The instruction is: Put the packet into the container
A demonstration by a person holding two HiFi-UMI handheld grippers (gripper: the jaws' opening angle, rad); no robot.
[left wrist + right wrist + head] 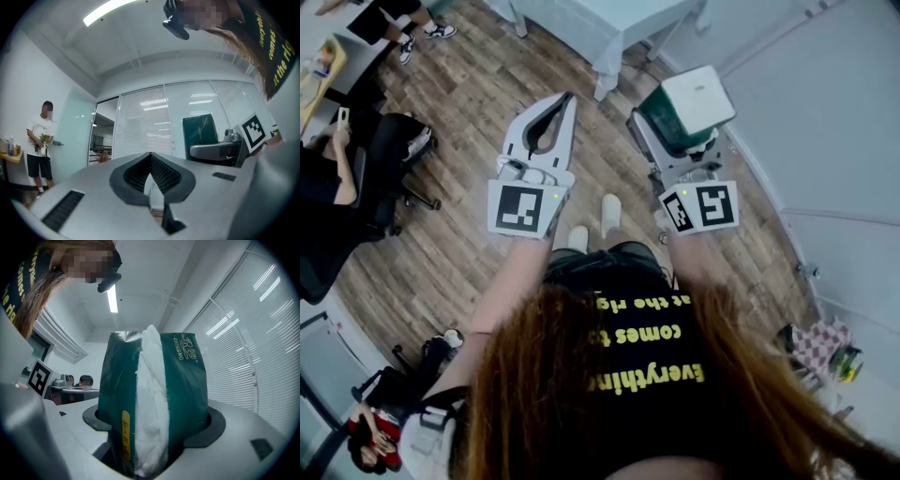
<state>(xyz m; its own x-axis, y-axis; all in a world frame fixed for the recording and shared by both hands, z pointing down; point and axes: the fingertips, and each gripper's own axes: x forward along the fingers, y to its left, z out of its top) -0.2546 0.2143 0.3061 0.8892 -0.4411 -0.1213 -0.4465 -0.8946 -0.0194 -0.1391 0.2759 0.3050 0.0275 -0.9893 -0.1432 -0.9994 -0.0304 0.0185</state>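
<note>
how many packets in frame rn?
1. The packet is clamped in the right gripper. The left gripper is shut on nothing. More may lie out of frame.

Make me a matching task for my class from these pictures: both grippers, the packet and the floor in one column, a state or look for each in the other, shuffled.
Things:
1. left gripper
2. right gripper
3. packet
4. floor

Descriptions:
A. wooden planks
B. shut, holding nothing
C. dark green, white tissue showing
D. clamped on the packet

Pairs: 1-B, 2-D, 3-C, 4-A
</note>
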